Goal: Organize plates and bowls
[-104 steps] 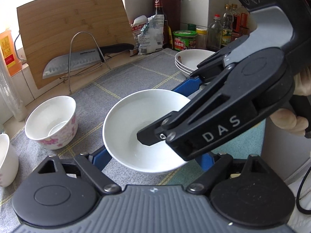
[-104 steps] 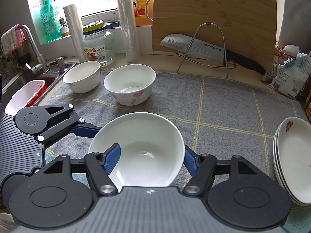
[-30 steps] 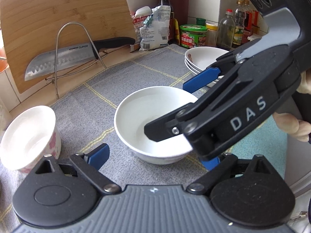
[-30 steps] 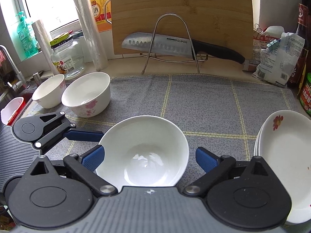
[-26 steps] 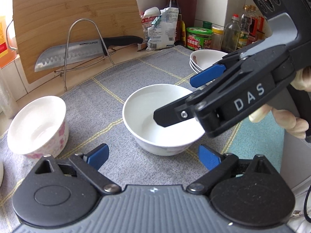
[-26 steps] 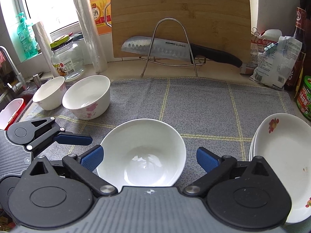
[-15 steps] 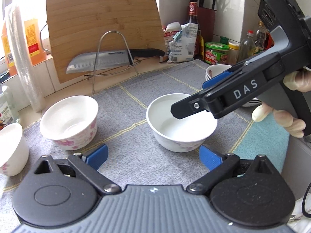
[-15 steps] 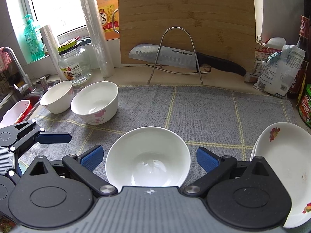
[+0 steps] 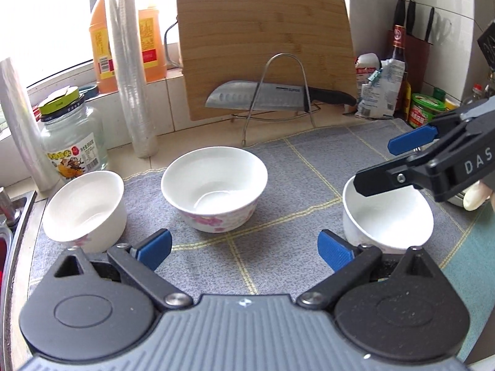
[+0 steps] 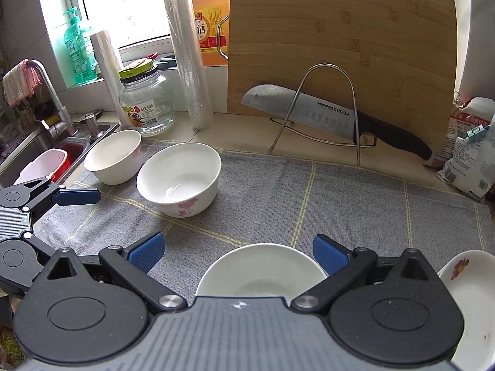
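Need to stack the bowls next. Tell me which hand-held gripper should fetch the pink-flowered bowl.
Probably left. The left hand-held gripper is open and faces the flowered bowl straight ahead. The right hand-held gripper sits over the plain bowl, farther away.

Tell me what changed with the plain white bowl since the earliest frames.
Both grippers let go of the plain white bowl, now resting on the grey mat. The left gripper opened, drew back and swung toward the flowered bowl; the right gripper backed off too. The other bowls and plates stayed put.
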A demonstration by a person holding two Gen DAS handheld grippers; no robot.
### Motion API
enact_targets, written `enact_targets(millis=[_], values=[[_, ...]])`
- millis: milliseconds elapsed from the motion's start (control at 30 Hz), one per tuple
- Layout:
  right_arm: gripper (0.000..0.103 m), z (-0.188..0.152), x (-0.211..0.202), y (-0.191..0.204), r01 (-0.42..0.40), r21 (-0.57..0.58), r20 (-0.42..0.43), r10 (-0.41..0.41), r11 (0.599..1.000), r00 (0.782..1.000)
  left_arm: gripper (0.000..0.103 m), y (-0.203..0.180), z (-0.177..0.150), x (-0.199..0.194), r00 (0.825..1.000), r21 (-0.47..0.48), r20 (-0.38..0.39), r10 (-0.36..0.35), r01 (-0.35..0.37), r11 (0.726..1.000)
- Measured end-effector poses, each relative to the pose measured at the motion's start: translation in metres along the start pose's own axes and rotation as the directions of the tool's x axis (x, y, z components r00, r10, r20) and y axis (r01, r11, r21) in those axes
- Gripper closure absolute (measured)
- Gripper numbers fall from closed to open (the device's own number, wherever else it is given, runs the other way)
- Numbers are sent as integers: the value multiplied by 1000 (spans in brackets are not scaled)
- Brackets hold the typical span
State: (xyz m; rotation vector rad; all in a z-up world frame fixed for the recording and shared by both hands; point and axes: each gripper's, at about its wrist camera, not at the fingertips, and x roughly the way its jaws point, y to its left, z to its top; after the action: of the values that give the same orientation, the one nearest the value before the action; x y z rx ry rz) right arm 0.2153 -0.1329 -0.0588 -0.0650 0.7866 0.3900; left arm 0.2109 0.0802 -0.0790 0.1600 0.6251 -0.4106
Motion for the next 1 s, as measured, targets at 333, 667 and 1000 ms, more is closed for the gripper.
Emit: enact_targets(millis=[333, 667, 1000], values=[[0, 31, 13, 27, -4, -101, 18, 6, 995, 1000, 3, 23, -1, 17, 1000, 8, -7, -14, 14, 1000], [1, 55, 55, 38, -15, -103, -40, 11, 995, 999, 3, 33, 10, 48, 1000, 52, -4, -28, 28, 998], [6, 70, 89, 38, -54, -122, -101, 41, 991, 994, 3, 30, 19, 63, 1000, 63, -15, -25, 26, 998]])
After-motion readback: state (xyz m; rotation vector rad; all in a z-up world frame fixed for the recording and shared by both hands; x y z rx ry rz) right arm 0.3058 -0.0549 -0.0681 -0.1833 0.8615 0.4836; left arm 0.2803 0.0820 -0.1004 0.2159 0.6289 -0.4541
